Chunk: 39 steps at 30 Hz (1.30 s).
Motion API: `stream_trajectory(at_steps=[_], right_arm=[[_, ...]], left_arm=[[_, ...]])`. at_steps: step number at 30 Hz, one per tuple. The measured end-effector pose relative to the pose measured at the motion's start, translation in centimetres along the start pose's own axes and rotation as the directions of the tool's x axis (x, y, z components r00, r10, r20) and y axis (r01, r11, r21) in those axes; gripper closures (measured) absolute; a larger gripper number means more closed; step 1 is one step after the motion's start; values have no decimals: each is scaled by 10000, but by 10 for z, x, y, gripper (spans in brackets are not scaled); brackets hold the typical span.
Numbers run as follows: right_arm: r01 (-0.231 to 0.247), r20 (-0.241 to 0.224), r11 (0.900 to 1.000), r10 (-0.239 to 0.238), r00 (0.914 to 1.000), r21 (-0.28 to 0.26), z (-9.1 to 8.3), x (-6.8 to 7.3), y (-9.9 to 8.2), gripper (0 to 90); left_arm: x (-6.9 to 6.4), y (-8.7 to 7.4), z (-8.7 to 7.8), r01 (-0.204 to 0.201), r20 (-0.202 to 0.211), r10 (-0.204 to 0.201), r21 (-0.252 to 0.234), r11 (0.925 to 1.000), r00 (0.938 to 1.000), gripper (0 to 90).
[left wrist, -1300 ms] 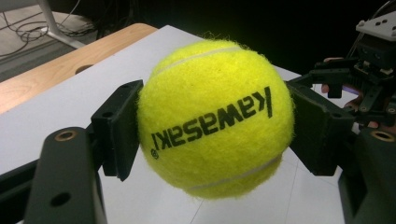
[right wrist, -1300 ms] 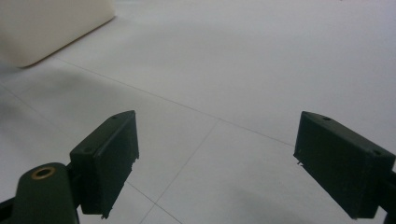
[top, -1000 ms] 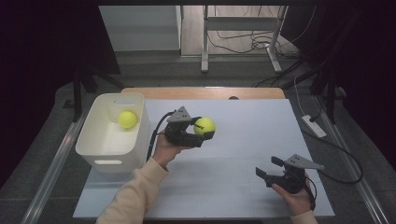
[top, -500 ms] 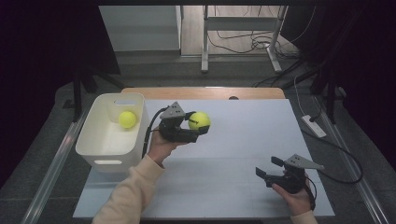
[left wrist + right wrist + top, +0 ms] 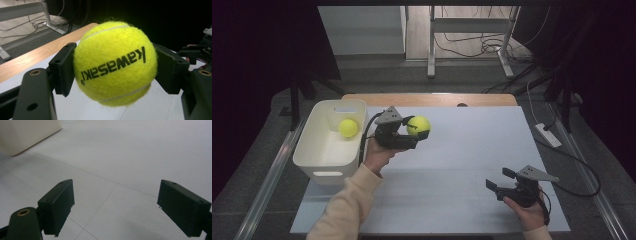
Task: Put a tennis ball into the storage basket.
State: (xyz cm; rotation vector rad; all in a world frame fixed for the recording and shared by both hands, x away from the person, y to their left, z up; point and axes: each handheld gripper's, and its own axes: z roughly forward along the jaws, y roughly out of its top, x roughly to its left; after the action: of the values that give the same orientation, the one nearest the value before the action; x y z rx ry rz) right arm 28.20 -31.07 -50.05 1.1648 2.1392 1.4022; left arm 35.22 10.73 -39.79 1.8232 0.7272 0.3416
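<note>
My left gripper [image 5: 417,129] is shut on a yellow tennis ball [image 5: 418,125] and holds it above the white table [image 5: 462,150], just right of the white bin [image 5: 314,152]. In the left gripper view the ball [image 5: 115,63], printed with black lettering, is pressed between both black pads [image 5: 63,68]. A second yellow tennis ball [image 5: 348,127] lies inside the bin at its far end. My right gripper [image 5: 501,181] rests low near the table's front right, open, with nothing between its fingers [image 5: 58,206].
The bin's corner [image 5: 25,135] appears far off in the right gripper view. A wooden strip [image 5: 432,99] edges the table's far side. Beyond it stand metal stand legs and cables [image 5: 467,45] on the floor. A power strip [image 5: 548,135] lies off the table's right edge.
My left gripper has carried the tennis ball a little left and up, toward the bin. The right gripper has stayed in place.
</note>
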Motion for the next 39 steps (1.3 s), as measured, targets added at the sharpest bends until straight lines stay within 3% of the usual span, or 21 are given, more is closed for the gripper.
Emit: stream_trajectory(at_steps=[39], right_arm=[[29, -3, 10000, -29, 10000, -2, 0, 0, 0, 139]], left_arm=[[19, 14, -43, 192, -992, -241, -503, 9986, 9948, 272]])
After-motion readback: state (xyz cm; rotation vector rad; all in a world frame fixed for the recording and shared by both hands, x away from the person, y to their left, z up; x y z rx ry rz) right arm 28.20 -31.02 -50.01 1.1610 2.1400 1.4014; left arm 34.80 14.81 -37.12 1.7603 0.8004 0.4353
